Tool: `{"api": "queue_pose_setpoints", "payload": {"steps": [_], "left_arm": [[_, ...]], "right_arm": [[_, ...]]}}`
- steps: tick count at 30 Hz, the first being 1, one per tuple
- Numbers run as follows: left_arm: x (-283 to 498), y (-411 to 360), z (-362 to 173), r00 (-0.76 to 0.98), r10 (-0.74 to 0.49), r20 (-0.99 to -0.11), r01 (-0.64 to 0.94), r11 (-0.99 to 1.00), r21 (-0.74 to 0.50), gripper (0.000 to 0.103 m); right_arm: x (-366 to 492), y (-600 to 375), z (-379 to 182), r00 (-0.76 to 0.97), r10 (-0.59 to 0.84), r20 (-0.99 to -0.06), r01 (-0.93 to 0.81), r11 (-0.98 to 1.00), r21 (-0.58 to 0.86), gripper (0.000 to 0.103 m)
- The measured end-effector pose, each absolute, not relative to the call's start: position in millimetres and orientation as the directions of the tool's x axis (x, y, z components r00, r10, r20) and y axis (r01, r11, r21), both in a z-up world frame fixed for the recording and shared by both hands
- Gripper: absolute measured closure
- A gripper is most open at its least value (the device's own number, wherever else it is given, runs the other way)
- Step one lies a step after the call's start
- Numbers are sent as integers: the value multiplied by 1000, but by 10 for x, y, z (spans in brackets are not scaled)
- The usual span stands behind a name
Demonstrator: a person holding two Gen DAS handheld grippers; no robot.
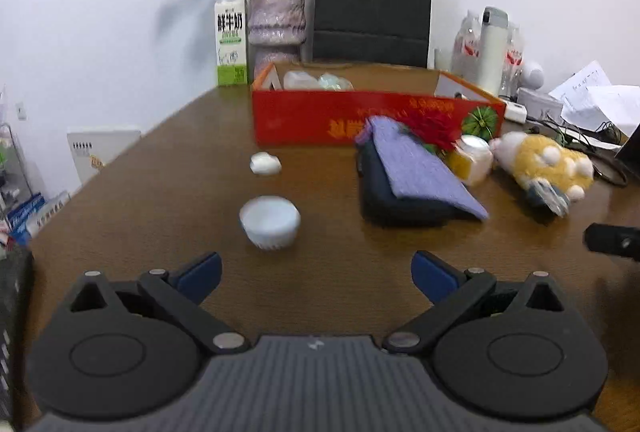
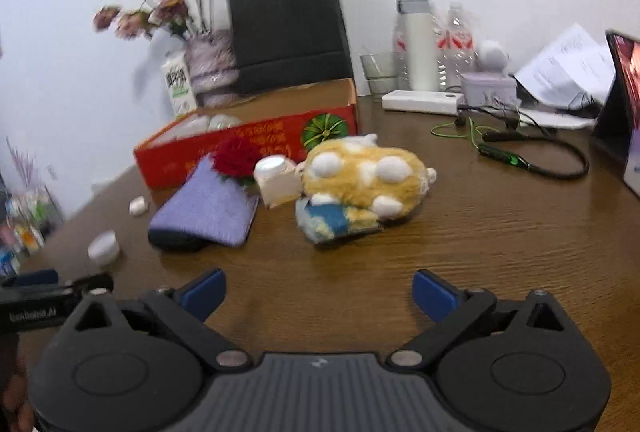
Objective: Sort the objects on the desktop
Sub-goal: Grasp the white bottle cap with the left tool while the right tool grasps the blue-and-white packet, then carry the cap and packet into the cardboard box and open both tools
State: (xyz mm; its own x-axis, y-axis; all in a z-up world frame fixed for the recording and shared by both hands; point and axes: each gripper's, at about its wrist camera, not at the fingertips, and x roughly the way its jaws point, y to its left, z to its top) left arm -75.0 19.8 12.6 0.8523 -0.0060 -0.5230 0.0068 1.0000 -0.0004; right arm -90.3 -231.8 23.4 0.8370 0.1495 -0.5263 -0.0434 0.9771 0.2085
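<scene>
Grippers are both gaping wide, gripping nothing: left gripper [image 1: 316,278] is hovering just behind a cup [image 1: 269,221]. Right gripper [image 2: 318,294] is facing a plush toy [image 2: 362,178] ahead.

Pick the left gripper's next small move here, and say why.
Probably ease the left gripper forward and a little left, over the white cup. Its jaws stand open and empty, the cup sits upright just ahead of them, nearest of the loose things, and the red box behind is open.
</scene>
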Motion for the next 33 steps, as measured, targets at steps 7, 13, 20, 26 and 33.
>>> {"api": "queue_pose_setpoints", "payload": {"steps": [7, 13, 20, 26, 33], "left_arm": [[-337, 498, 107, 817, 3, -576, -42, 998, -55, 17], [-126, 466, 42, 787, -15, -617, -34, 997, -67, 62], [-413, 370, 120, 797, -67, -600, 8, 995, -100, 62], [-762, 103, 320, 817, -154, -556, 119, 988, -98, 62], [-1011, -91, 538, 846, -201, -493, 186, 979, -80, 62]], "right_arm": [[-491, -2130, 283, 832, 105, -545, -100, 994, 39, 36], [-147, -1987, 141, 807, 16, -590, -71, 995, -69, 73], [-505, -2004, 183, 786, 105, -609, -113, 993, 25, 92], [-1035, -2027, 433, 757, 366, -541, -271, 930, 248, 95], [-1323, -1960, 715, 811, 348, -471, -284, 937, 203, 95]]}}
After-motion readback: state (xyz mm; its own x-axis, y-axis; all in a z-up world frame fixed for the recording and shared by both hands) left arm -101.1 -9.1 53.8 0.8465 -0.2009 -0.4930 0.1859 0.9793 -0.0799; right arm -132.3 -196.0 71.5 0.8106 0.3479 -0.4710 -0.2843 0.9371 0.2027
